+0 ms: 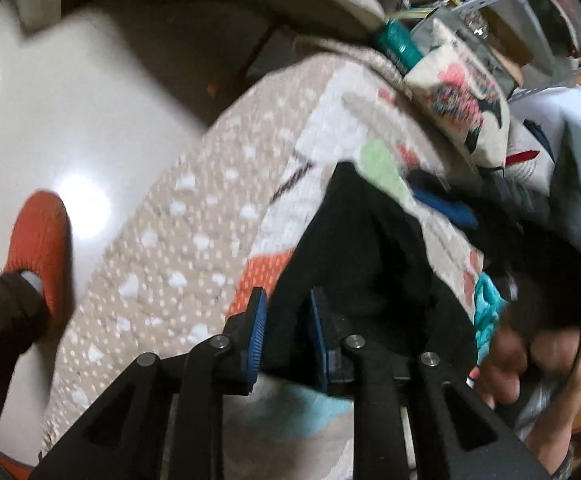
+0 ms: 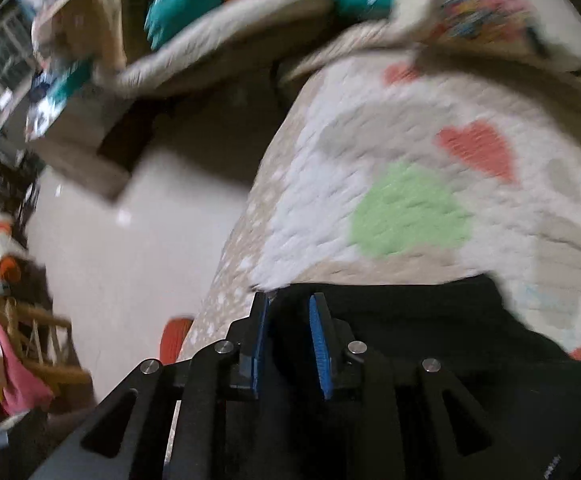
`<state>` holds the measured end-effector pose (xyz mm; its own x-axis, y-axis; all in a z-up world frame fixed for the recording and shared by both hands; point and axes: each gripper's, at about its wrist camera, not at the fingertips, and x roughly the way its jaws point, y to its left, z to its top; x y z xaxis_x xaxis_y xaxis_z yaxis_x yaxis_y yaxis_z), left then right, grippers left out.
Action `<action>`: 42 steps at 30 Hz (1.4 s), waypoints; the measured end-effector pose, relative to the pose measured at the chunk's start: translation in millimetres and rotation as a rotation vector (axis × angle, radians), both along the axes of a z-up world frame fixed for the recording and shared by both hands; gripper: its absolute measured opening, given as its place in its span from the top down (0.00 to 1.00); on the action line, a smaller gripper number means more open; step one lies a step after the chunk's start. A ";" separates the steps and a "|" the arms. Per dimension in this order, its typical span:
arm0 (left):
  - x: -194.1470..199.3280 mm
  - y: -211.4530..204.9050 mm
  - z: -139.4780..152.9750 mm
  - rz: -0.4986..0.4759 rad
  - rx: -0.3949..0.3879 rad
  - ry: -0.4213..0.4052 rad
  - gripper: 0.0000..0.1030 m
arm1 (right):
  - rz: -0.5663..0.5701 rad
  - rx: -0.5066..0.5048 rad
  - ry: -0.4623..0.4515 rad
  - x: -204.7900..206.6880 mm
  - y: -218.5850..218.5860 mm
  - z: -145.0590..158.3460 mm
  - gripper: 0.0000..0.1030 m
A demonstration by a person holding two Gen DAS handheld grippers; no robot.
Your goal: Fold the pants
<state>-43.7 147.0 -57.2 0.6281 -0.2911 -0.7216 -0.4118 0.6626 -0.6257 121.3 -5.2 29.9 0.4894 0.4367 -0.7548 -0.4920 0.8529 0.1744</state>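
Pants [image 1: 354, 248], 1 black pair, lie on 1 quilt [image 1: 178, 216].

The right gripper [image 2: 289, 304] has black pants [image 2: 402, 320] between its narrowly parted blue pads, at the near edge of the quilt [image 2: 410, 152]. The green patch [image 2: 408, 212] lies just beyond the pants; pale floor [image 2: 138, 256] spreads left of the quilt.

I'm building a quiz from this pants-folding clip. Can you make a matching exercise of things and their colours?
Things:
1. pants
2. slipper
3. round patch on the quilt
4. pads of the left claw

Colours:
A. green
B. blue
C. black
D. orange-red

Pairs: 1-C, 2-D, 3-A, 4-B
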 end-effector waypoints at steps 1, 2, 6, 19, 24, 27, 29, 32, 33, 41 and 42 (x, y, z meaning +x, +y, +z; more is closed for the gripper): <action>2.3 -0.9 2.2 -0.002 0.009 -0.008 0.78 | -0.006 -0.003 -0.019 -5.0 -9.4 3.9 0.78; 4.1 -3.3 2.5 -0.007 0.020 -0.012 0.78 | -0.012 -0.006 -0.038 -15.6 -24.3 5.8 0.78; 12.3 -18.8 -8.9 -0.053 0.094 0.052 0.73 | -0.022 0.012 -0.006 -45.6 -59.7 -16.9 0.78; 12.9 -30.7 6.8 -0.067 0.095 -0.012 0.59 | -0.276 0.234 -0.016 -100.9 -189.4 -50.8 0.70; 17.4 -68.8 45.3 -0.198 0.248 -0.089 0.55 | -0.504 0.412 -0.022 -125.9 -277.2 -59.3 0.64; 17.1 -93.2 68.1 -0.293 0.337 -0.113 0.53 | -0.637 0.488 0.012 -130.7 -313.3 -72.2 0.62; 21.2 -106.2 80.7 -0.344 0.356 -0.126 0.51 | -0.708 0.532 0.042 -136.3 -329.4 -82.5 0.61; 24.9 -125.9 99.7 -0.383 0.388 -0.139 0.51 | -0.739 0.580 0.076 -139.3 -336.2 -88.0 0.59; 26.3 -132.6 104.7 -0.392 0.397 -0.141 0.51 | -0.737 0.584 0.077 -139.2 -336.3 -87.8 0.59; 62.2 -201.0 128.4 -0.536 0.395 -0.152 0.45 | -0.782 0.576 0.058 -148.9 -339.8 -88.5 0.52; 70.5 -211.5 127.6 -0.557 0.406 -0.152 0.44 | -0.788 0.577 0.057 -149.5 -342.6 -89.4 0.52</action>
